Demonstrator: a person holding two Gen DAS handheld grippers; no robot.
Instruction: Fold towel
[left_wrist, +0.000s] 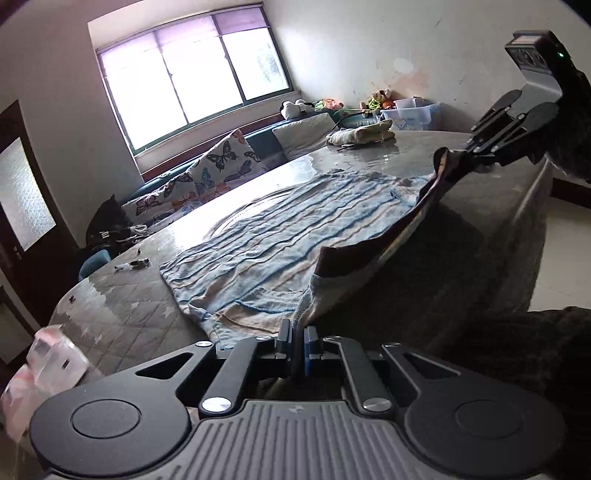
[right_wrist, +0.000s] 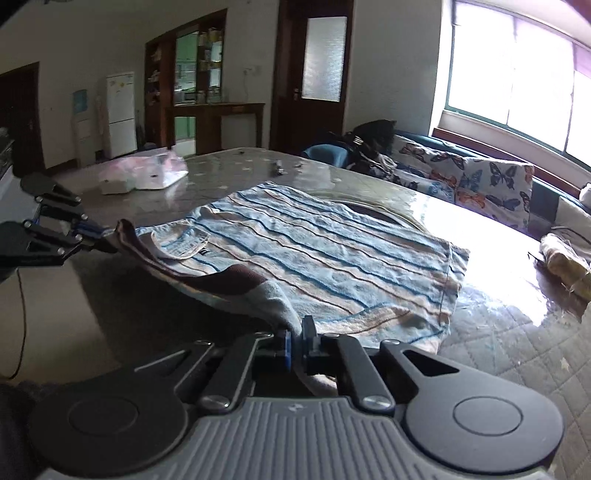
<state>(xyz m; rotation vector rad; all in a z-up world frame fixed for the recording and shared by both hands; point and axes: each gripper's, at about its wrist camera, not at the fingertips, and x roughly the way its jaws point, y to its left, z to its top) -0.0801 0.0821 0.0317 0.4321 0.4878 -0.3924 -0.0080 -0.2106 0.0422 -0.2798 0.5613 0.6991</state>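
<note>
Towel (left_wrist: 295, 221), blue-striped, spread on the table (left_wrist: 480, 192) ahead of both grippers. Left gripper (left_wrist: 295, 341) clenched on one near corner, right gripper (right_wrist: 295, 338) clenched on the other; near edge lifted off the table, far part flat. Reads as a fold in hand: both corners want carrying forward together onto the far edge. Small sewn label, writing unreadable.

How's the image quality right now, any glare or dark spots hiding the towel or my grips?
Left wrist view: the window is blown out, with glare on the table; the towel reads clearly, and the left gripper is sharp. Right wrist view: glare washes the table beyond the towel's far edge; the right gripper is clear, and the area under the lifted near edge is in shadow.
</note>
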